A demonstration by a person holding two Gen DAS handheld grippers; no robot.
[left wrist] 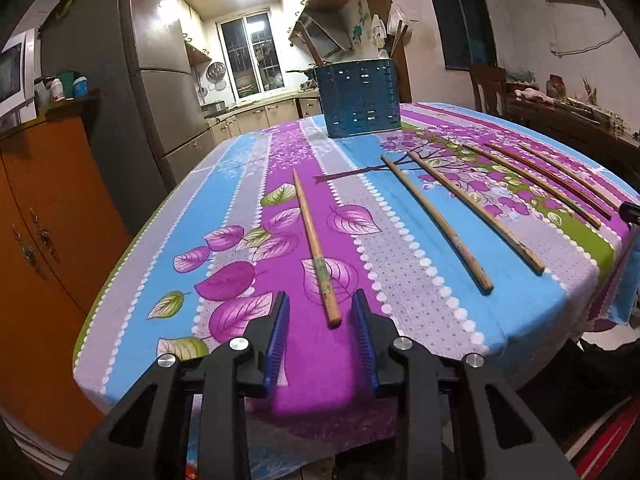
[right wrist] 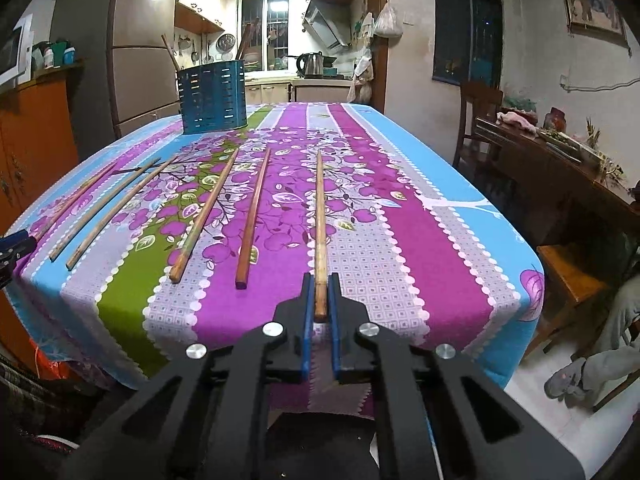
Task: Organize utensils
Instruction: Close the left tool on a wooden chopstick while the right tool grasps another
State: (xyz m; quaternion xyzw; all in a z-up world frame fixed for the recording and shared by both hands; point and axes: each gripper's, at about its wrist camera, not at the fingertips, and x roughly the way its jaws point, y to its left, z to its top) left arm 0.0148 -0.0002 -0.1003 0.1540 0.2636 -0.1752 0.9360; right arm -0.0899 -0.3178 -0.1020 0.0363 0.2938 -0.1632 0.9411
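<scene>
Wooden chopsticks (right wrist: pixel 208 208) lie loose on floral tablecloth (right wrist: pixel 400 240); pickup step. Right gripper (right wrist: pixel 320 300) clamps rightmost chopstick (right wrist: pixel 319 220); left gripper (left wrist: pixel 322 320), fingers apart, straddles another (left wrist: pixel 316 244). Next: close, carry to blue perforated holder (right wrist: pixel 211 98).

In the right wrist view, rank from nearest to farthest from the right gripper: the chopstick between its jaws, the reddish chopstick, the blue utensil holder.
1. Chopstick between its jaws, centre.
2. Reddish chopstick, just left.
3. Blue utensil holder, far left.
</scene>
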